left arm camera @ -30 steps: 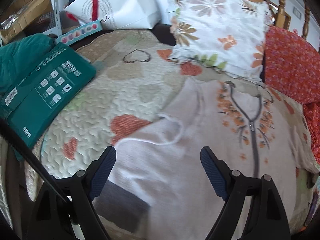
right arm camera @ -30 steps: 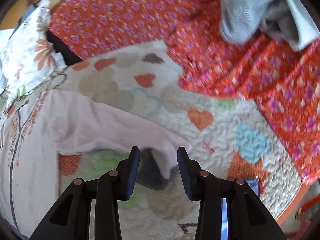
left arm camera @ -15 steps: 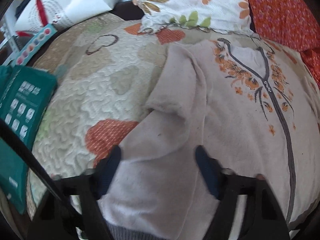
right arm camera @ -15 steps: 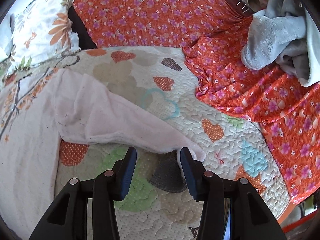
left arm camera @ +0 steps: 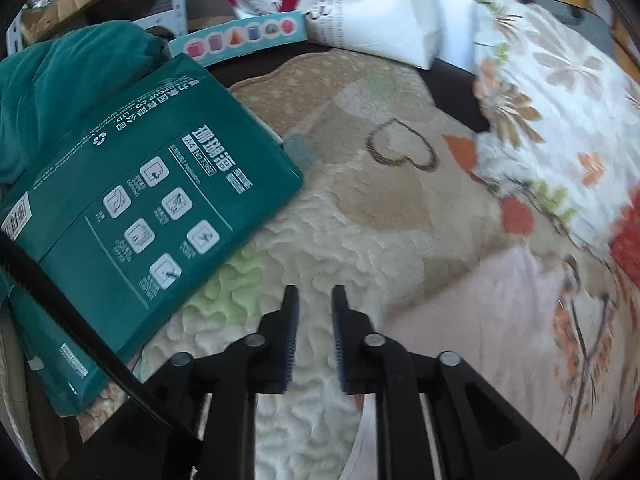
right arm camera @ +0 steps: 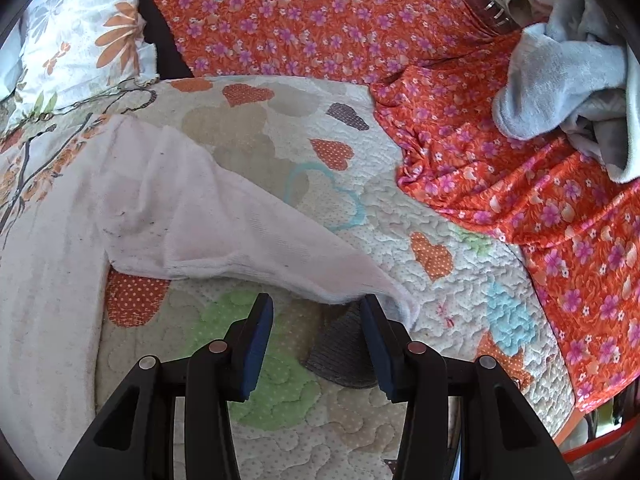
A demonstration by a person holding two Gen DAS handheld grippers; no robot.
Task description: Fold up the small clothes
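Observation:
A pale pink sweater (left arm camera: 500,320) with an orange floral print lies spread on a heart-patterned quilt (left arm camera: 360,208). In the left wrist view my left gripper (left arm camera: 314,300) is nearly closed with a narrow gap and empty, over bare quilt left of the sweater. In the right wrist view the sweater's right sleeve (right arm camera: 224,228) stretches across the quilt (right arm camera: 400,220), its grey cuff (right arm camera: 340,352) lying between my right gripper's fingers. My right gripper (right arm camera: 318,312) is open, its right pad (right arm camera: 376,340) touching the sleeve end.
A teal paper box (left arm camera: 132,220) and teal cloth (left arm camera: 60,92) lie left of the quilt. A floral pillow (left arm camera: 560,100) and a white bag (left arm camera: 360,8) sit behind. An orange floral blanket (right arm camera: 480,120) and grey clothes (right arm camera: 568,80) lie to the right.
My left gripper has narrowed from wide open and swung left off the sweater onto bare quilt. My right gripper has opened wider around the sleeve's cuff.

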